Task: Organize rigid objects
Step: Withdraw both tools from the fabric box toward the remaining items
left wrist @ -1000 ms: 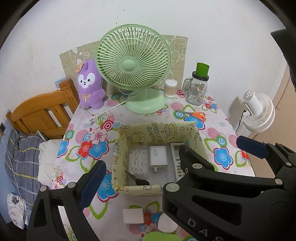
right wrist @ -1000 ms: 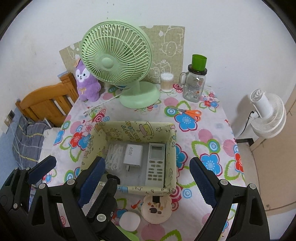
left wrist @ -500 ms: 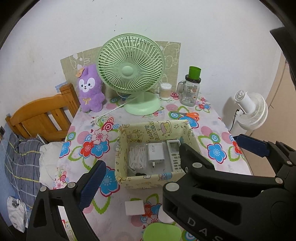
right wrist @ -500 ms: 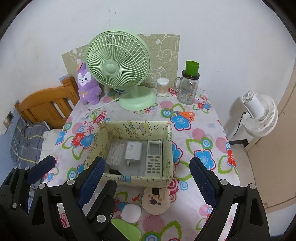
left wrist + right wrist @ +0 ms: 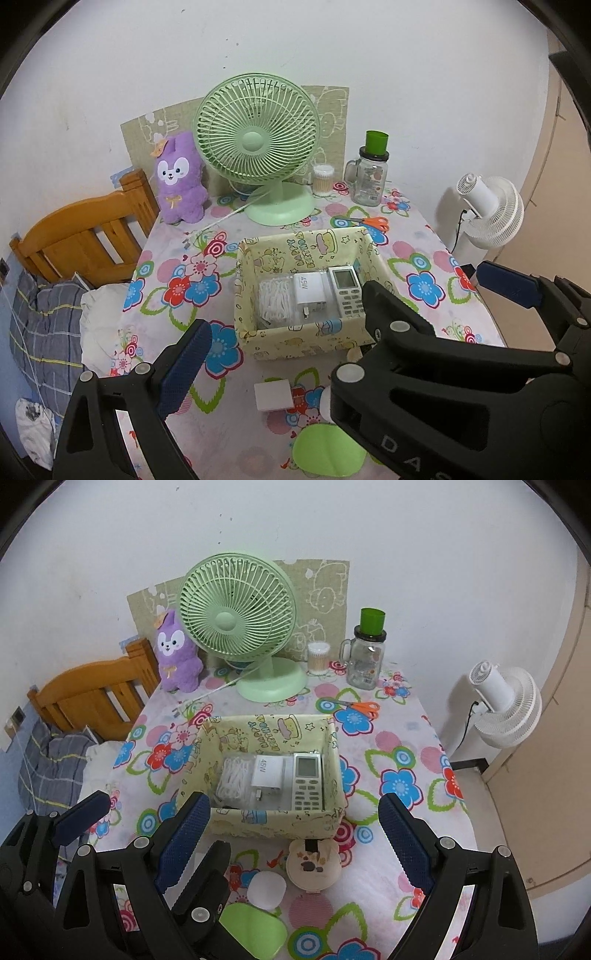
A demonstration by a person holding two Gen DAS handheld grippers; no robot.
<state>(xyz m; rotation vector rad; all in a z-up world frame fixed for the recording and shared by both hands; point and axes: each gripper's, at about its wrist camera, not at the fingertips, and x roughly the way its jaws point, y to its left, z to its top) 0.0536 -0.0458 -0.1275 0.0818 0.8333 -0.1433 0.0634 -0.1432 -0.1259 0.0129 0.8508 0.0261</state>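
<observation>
One yellow box (image 5: 271,821) sits in the middle of the flowery counter (image 5: 399,746). Inside it lie three things side by side – a bag of white cord (image 5: 236,781), a white charger (image 5: 266,775) and a grey remote (image 5: 306,782). In front of the box are four more things: a round bear case (image 5: 314,864), a white round pad (image 5: 266,884), a green lid (image 5: 255,932) and a white square block (image 5: 274,396). Both claws hang above the near edge. The left claw (image 5: 343,332) is wide open and holds nothing – so is the right claw (image 5: 291,834). At the back stands one green fan (image 5: 236,622).
</observation>
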